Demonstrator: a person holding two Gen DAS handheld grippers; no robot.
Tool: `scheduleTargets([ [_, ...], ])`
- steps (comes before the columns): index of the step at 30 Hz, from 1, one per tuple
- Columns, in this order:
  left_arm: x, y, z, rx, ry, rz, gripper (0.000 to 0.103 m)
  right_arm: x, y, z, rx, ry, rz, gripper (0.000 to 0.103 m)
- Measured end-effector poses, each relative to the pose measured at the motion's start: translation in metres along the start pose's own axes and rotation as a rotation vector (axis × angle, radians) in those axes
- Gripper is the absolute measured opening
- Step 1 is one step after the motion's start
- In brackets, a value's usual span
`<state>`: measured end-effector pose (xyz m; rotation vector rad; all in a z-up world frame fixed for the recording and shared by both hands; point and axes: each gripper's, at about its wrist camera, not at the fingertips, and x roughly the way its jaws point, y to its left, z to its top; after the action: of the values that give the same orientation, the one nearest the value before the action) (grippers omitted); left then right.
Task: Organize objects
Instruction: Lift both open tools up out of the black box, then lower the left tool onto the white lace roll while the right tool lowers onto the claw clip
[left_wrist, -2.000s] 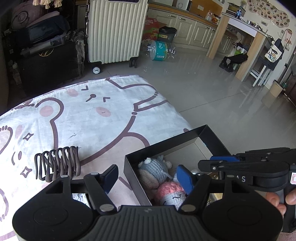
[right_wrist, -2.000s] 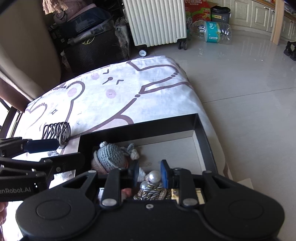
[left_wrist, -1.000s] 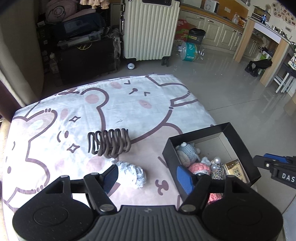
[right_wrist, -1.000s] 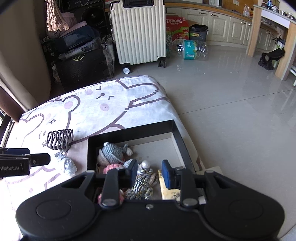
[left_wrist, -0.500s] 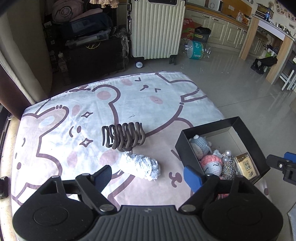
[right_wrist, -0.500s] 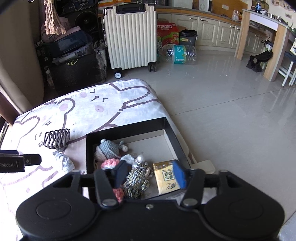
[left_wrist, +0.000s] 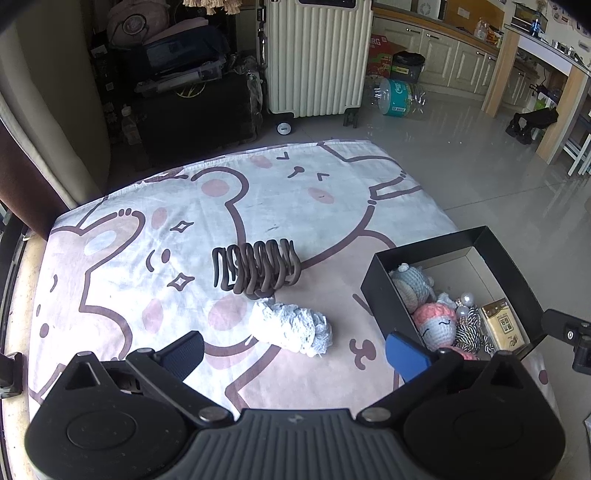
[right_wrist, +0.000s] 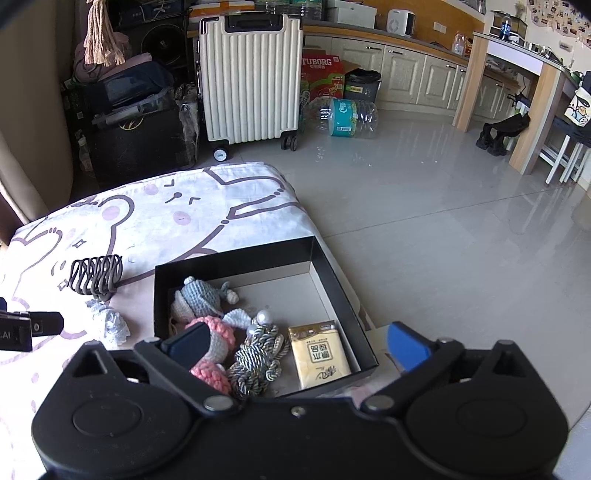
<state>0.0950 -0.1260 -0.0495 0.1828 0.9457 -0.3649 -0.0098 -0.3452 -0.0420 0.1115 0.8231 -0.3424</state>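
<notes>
A black box (right_wrist: 236, 262) (left_wrist: 384, 291) at the bed's right edge holds a grey-blue crochet doll (right_wrist: 199, 297), a pink doll (right_wrist: 218, 332), a braided rope (right_wrist: 258, 354) and a yellow packet (right_wrist: 319, 352). Left of it on the bear-print sheet lie a brown hair claw (left_wrist: 255, 271) and a pale blue lace scrunchie (left_wrist: 291, 328). My left gripper (left_wrist: 295, 352) hangs just before the scrunchie, its jaws opening with nothing between them. My right gripper (right_wrist: 297, 345) hovers over the box's near side, jaws opening and holding nothing.
A cream suitcase (left_wrist: 317, 55) and black cases (left_wrist: 192, 107) stand beyond the bed's far end. A big water bottle (right_wrist: 343, 118) lies on the glossy tile floor (right_wrist: 424, 221) right of the bed. A wooden table leg (right_wrist: 471, 81) stands at the far right.
Both grippers' jaws have spread wide. Both views have drawn back from the box, so the whole box, the hair claw and the scrunchie now show.
</notes>
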Motion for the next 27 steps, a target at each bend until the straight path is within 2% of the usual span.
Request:
scheduleTargets([
  [20,0.002,0.002,0.001,-0.005,-0.001,-0.009,0.103,0.003,-0.004,-0.004,0.021,-0.003,-0.037,0.103],
  [27,0.001,0.012,0.005,-0.055,-0.054,-0.011,0.103,0.007,-0.007,-0.001,0.041,-0.004,-0.027,0.103],
])
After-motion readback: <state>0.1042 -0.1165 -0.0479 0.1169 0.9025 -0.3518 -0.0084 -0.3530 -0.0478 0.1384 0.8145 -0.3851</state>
